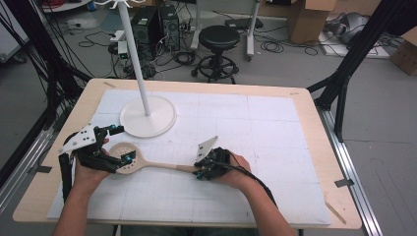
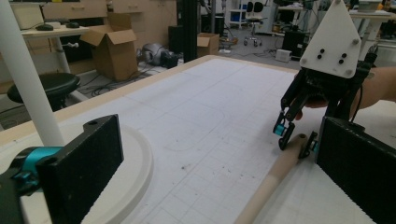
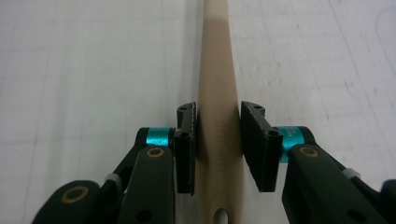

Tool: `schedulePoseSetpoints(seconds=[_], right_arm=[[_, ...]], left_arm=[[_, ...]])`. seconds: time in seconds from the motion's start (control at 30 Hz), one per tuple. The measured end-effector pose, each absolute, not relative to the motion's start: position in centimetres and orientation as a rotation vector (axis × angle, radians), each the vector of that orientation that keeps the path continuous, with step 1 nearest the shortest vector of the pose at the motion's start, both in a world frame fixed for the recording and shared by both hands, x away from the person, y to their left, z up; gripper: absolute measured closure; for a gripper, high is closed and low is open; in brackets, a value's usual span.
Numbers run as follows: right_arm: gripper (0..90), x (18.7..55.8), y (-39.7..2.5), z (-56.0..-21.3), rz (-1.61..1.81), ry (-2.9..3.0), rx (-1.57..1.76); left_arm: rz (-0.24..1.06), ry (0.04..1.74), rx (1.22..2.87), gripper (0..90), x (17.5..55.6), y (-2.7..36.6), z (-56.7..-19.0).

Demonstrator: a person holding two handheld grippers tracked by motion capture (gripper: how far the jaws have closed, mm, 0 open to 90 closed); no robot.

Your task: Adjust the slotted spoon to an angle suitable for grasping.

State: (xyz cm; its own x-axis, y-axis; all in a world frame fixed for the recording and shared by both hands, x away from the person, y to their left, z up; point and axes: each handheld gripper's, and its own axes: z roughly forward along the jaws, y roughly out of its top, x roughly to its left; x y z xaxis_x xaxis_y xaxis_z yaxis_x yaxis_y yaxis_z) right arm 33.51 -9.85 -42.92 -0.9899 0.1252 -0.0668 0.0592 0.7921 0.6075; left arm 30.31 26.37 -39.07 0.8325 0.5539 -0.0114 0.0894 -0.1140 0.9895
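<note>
Two grippers were at the wooden spoon (image 1: 147,164) on the white mat (image 1: 275,128): my right gripper (image 3: 218,140) had its jaws on either side of the handle near its holed end, the left pad touching the wood and the right pad just beside it, so a firm pinch could not be confirmed. My left gripper (image 1: 119,143) had its jaws spread wide, the near jaw over the spoon's round bowl and the far jaw just beside the white stand base (image 1: 149,117), clasping nothing.
</note>
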Motion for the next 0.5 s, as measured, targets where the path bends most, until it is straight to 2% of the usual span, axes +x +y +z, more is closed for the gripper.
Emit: schedulePoseSetpoints(seconds=[0.07,0.2,0.5], right_arm=[[59.9,33.5,-9.6,-42.9,0.977,2.861,0.154],[54.8,33.5,-10.2,-42.7,0.984,2.845,0.204],[53.3,33.5,-13.0,-42.9,0.988,2.813,0.318]], left_arm=[[0.424,0.510,1.659,1.7,30.3,26.4,-39.1],[0.423,0.511,1.659,1.7,30.3,26.4,-39.1],[0.425,0.508,1.655,1.7,30.3,26.4,-39.0]])
